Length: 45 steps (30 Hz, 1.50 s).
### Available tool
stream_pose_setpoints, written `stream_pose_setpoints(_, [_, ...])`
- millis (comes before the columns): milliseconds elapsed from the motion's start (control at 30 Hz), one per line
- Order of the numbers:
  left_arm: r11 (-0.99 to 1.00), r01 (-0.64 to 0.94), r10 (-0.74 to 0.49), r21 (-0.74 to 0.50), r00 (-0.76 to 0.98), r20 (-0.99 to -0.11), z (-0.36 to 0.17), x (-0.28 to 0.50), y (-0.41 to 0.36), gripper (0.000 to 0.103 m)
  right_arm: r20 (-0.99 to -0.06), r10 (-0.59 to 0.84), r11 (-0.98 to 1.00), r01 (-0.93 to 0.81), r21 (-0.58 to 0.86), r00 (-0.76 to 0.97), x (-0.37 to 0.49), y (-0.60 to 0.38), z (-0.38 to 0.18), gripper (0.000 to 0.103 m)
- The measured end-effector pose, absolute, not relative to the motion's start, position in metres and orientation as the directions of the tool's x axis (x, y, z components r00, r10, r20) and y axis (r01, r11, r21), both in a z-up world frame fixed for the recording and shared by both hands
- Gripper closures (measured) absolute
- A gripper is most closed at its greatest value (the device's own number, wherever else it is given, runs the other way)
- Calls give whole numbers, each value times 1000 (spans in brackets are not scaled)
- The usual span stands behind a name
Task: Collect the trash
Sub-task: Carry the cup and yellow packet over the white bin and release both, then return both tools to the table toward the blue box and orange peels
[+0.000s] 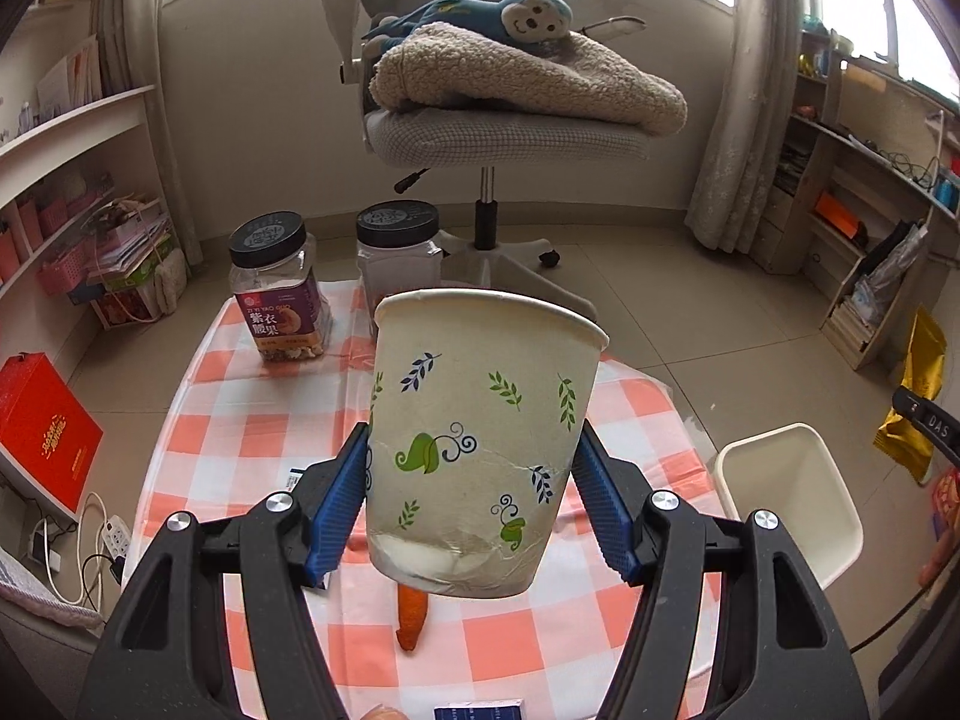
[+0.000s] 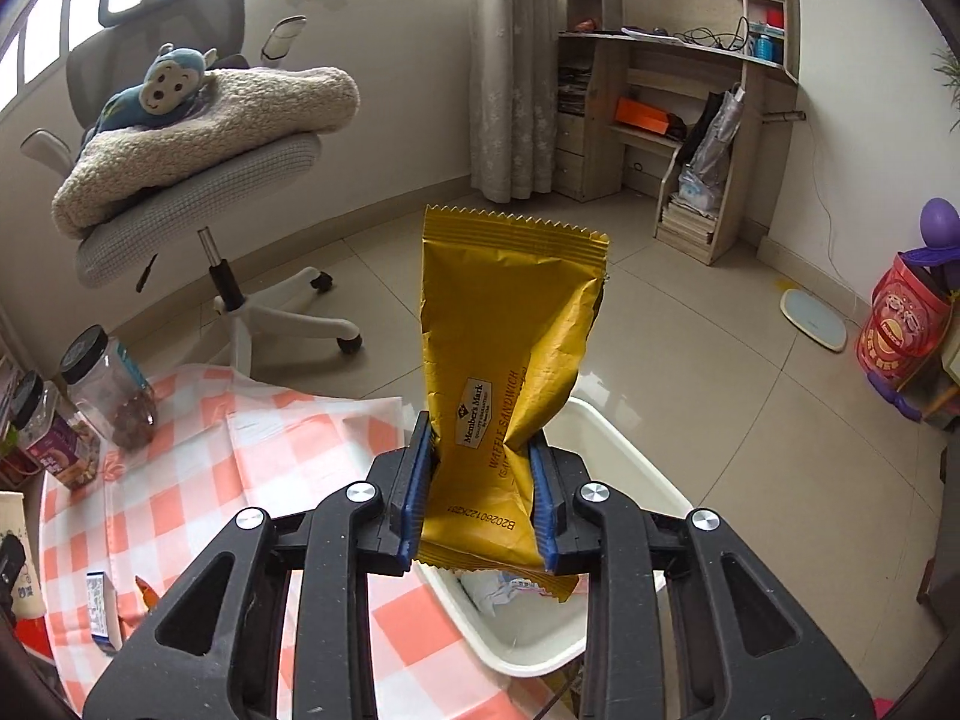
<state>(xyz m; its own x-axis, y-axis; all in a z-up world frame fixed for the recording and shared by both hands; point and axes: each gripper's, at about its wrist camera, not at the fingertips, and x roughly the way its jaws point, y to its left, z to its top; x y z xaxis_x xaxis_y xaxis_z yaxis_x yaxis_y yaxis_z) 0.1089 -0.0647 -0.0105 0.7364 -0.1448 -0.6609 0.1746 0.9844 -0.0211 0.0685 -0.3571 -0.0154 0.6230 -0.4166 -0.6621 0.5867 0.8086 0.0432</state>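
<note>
Tiled floor lying open beyond the checked tabletop, bare out to the desk and curtain. Office chair standing just past the far tabletop edge, carrying a fleece and a plush monkey. Two jars standing near that far edge, side by side. Shelves closing in the left side; red box leaning on the floor below them.

Left gripper holding a paper cup at mid width, blue pads pressing its lower sides, cup tilting slightly and hanging clear above the tabletop. Orange peel lying on the cloth beneath it, near the close edge; a small blue box touching the frame's bottom.

Right gripper pinching a yellow wrapper narrowly, pads squeezing its lower half, top standing upright and free. Wrapper's bottom edge hanging over the white bin. Bin sitting just beside the tabletop's right edge, crumpled paper lying inside, rim open on the floor side.
</note>
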Motion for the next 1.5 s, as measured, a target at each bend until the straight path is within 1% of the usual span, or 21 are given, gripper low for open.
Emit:
stream_pose_setpoints(67, [977,211,-174,-25,728,-663,-13,108,-84,38,-665,-438,790,612,36,605,65,-371,-16,68])
stream_pose_setpoints(100, [973,229,-191,-31,722,-665,-14,108,-94,38,-666,-450,780,626,32,595,64,-378,-16,63])
stream_pose_setpoints(133, [968,247,-210,-41,713,-669,-16,108,-104,38,-668,-461,768,640,30,584,62,-384,-16,53])
stream_pose_setpoints(233, [951,298,-271,-83,674,-687,-22,110,-135,38,-659,-481,736,674,54,578,54,-403,-10,37])
stream_pose_setpoints(300, [940,326,-302,-102,652,-696,-26,112,-157,38,-643,-500,717,694,67,580,46,-414,-4,28])
stream_pose_setpoints(333, [933,342,-321,-116,639,-699,-27,112,-168,38,-633,-514,708,703,69,580,43,-418,0,26])
stream_pose_setpoints(400, [917,374,-356,-136,618,-701,-28,113,-191,38,-617,-531,698,713,71,581,38,-426,5,24])
stream_pose_setpoints(533, [891,432,-398,-140,593,-700,-30,110,-234,38,-586,-565,674,735,77,580,25,-440,14,18])
stream_pose_setpoints(800, [844,513,-459,-158,537,-708,-35,105,-301,37,-572,-587,629,767,124,573,6,-469,20,15])
stream_pose_setpoints(833, [836,522,-470,-169,523,-711,-35,106,-308,36,-570,-590,622,772,130,571,3,-473,21,15])
stream_pose_setpoints(900, [818,543,-493,-190,491,-718,-37,108,-320,31,-567,-598,606,783,143,566,-1,-478,23,14])
stream_pose_setpoints(967, [816,545,-489,-191,475,-732,-39,110,-328,23,-564,-601,595,788,158,566,-3,-482,24,13])
stream_pose_setpoints(1000, [819,539,-488,-195,477,-731,-38,110,-327,19,-562,-603,591,790,161,566,-4,-483,24,12])
stream_pose_setpoints(1100, [831,522,-482,-194,500,-720,-32,112,-318,19,-556,-608,599,787,147,567,-3,-477,24,10])
stream_pose_setpoints(1233, [869,476,-426,-134,583,-692,-20,112,-295,18,-538,-611,634,766,108,581,7,-457,24,7])
stream_pose_setpoints(1500, [941,338,-283,-13,766,-578,10,103,-237,14,-493,-616,708,706,-4,614,25,-403,24,7])
